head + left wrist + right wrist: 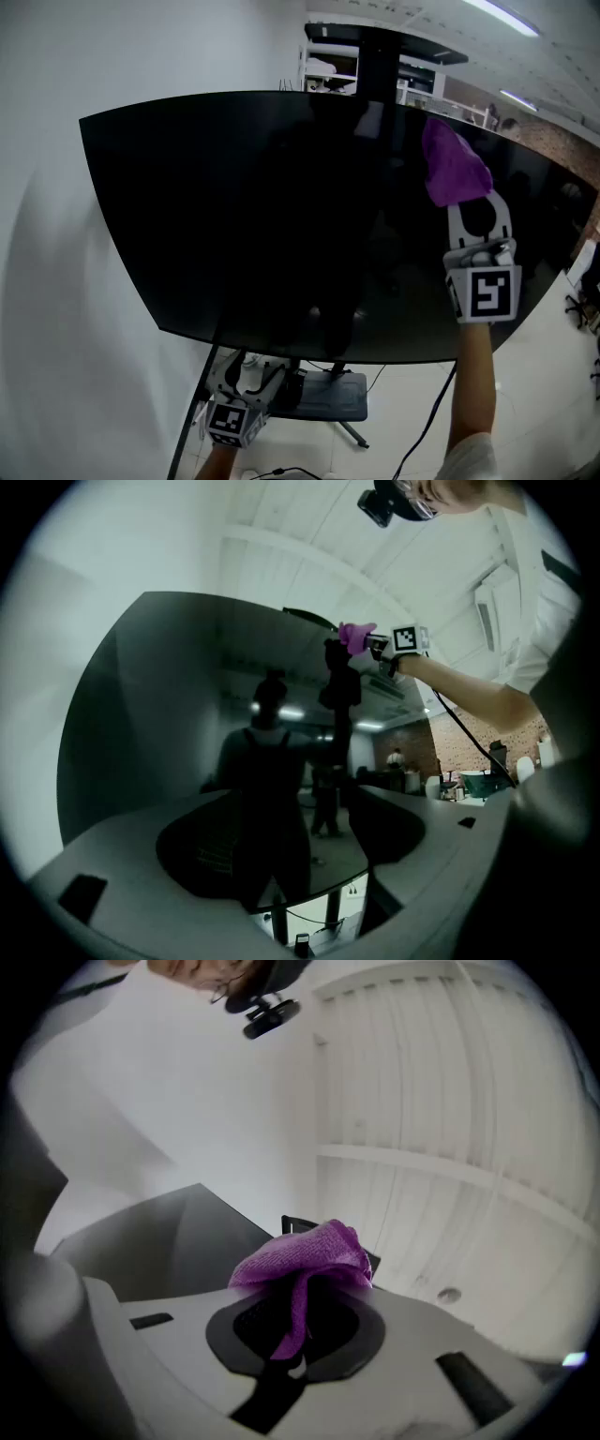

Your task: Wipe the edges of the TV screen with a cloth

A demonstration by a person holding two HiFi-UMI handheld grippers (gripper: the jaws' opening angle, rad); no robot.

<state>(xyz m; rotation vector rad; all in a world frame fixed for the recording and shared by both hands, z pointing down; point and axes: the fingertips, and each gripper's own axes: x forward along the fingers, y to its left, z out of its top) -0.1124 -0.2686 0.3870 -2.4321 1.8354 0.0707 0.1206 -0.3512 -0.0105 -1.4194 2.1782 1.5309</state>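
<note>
Bunching out past the jaw tips, the purple cloth (pixel 454 167) sits high on the TV screen (pixel 281 216), close under its top edge and toward the right end. From where I stand I cannot tell how firmly it presses on the glass. The right gripper (pixel 472 204) has it pinched: its jaws are closed narrow on a fold of the cloth, with the rest puffed up above them and one tail hanging down between the pads. The person's bare forearm (pixel 473 384) reaches up behind that gripper from the lower right. The screen is dark and switched off, wide and glossy, mirroring the room. The left gripper (pixel 251 375) hangs low, just below the screen's bottom edge near the left leg of the stand (pixel 328 394). Its jaws are spread wide with nothing between them and touch nothing. A black cable (pixel 427 422) trails down past the stand, and a plain white wall (pixel 56 281) runs behind the set's left side.
</note>
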